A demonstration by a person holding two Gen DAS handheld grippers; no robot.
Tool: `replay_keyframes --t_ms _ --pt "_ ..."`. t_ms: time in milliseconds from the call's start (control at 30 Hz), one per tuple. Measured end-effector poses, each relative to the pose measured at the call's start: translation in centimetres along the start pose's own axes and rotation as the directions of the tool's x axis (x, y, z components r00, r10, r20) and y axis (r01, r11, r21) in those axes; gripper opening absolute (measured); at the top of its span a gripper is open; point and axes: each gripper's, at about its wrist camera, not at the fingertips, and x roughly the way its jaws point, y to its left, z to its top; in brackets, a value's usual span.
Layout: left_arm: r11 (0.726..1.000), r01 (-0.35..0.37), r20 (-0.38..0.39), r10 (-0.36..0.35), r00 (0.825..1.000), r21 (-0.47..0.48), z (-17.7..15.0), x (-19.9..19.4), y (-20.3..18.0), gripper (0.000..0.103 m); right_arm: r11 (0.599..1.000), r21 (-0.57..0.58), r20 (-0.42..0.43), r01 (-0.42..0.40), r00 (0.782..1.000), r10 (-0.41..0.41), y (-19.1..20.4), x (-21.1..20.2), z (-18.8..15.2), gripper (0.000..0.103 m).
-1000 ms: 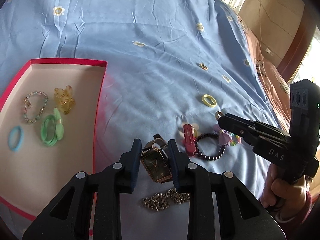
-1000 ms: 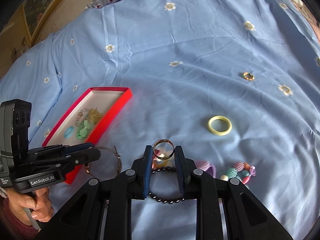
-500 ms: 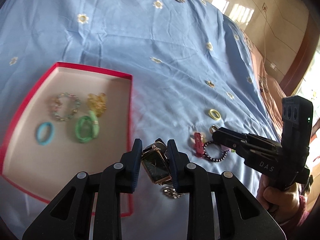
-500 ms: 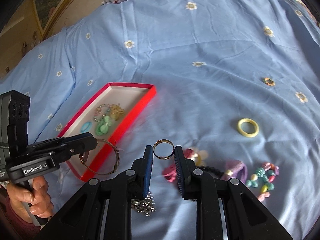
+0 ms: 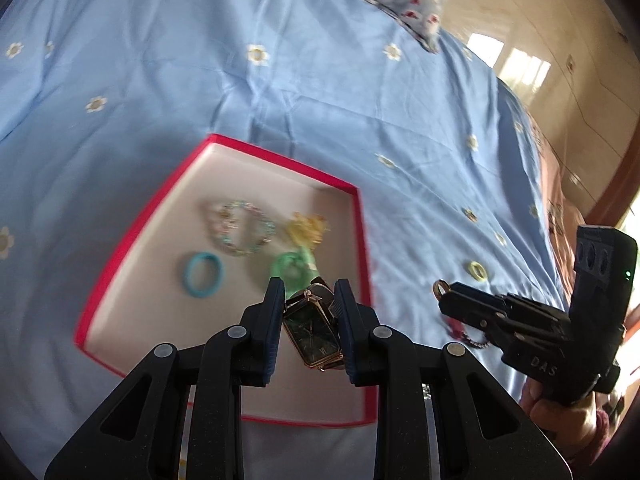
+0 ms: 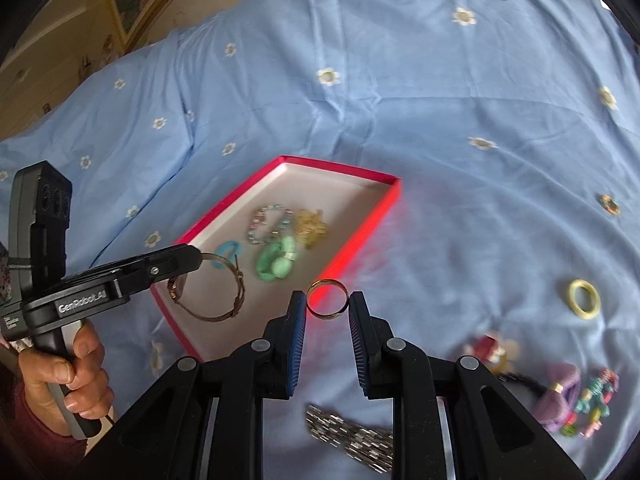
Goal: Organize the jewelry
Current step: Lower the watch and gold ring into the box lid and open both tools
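Organizing looks roughly half done, judging by what sits where; the shallow red-walled box with pale lining (image 6: pixel 386 200) on the blue daisy-print bedsheet (image 6: pixel 440 100) already holds four pieces: a pastel beaded bracelet (image 6: pixel 267 224), an amber translucent hair clip (image 6: pixel 311 227), a mint-green plastic clip (image 6: pixel 276 261) and a small light-blue elastic ring (image 6: pixel 226 251); two more are in transit; the left gripper (image 5: pixel 309 305) is clenched on a gold rectangular watch with a dark dial (image 5: pixel 312 330), whose metal band hangs down over the near part of the box interior in the right wrist view, so that one is about ready to be set down; the right gripper (image 6: pixel 327 303) is clamped across a thin gold ring (image 6: pixel 327 298), held upright between the pads, just outside the box's near-right wall, above the sheet, so it has to cross the rim; left loose on the sheet, right of the box: a pale yellow ring (image 6: pixel 585 298) on its own, well apart from the box; a small dark round piece (image 6: pixel 609 204) further out, too small to identify; a red-and-cream clip (image 6: pixel 489 351), a dark beaded bracelet (image 6: pixel 520 382), mostly hidden, a lilac bow hair tie (image 6: pixel 560 400) and a multicolour beaded bracelet (image 6: pixel 592 406) bunched together; a silver chain (image 6: pixel 352 436) lying below the right gripper; by my count seven pieces to collect after these two; nothing sorted by type inside the box that I can see.
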Motion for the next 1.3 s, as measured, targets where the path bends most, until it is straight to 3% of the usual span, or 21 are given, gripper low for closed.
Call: replay_keyframes --t_ms 500,700,733,767,833,900,1300 --pt "0.995 -0.057 -0.007 0.057 0.998 -0.085 0.7 2.3 6.0 0.023 0.996 -0.068 -0.100 -0.062 0.993 0.056 3.9 7.8 1.5 0.022" --pt "0.993 -0.078 -0.036 0.075 0.997 -0.085 0.2 3.6 6.7 0.023 0.995 -0.083 -0.145 -0.048 0.989 0.035 4.0 10.1 1.2 0.022" --pt "0.993 -0.083 -0.040 0.080 0.996 -0.082 0.1 3.7 6.6 0.020 0.995 -0.086 -0.152 -0.044 0.988 0.031 4.0 10.4 1.1 0.022" --pt "0.993 -0.085 -0.046 0.082 0.996 -0.077 0.0 3.8 6.6 0.010 0.995 -0.087 -0.160 -0.044 0.987 0.030 3.9 10.6 1.1 0.022" --pt "0.994 -0.081 -0.062 0.077 0.995 -0.071 -0.2 4.2 6.6 0.006 0.994 -0.096 -0.166 -0.044 0.986 0.027 4.1 10.9 1.0 0.022" --pt "0.994 -0.082 -0.062 0.078 0.995 -0.066 -0.3 4.3 6.5 0.006 0.993 -0.113 -0.177 -0.040 0.984 0.019 4.3 11.2 1.0 0.012" --pt "0.995 -0.091 -0.068 0.088 0.994 -0.044 -0.4 4.2 6.0 0.006 0.992 -0.121 -0.191 -0.044 0.981 0.020 4.6 11.7 0.8 0.012"
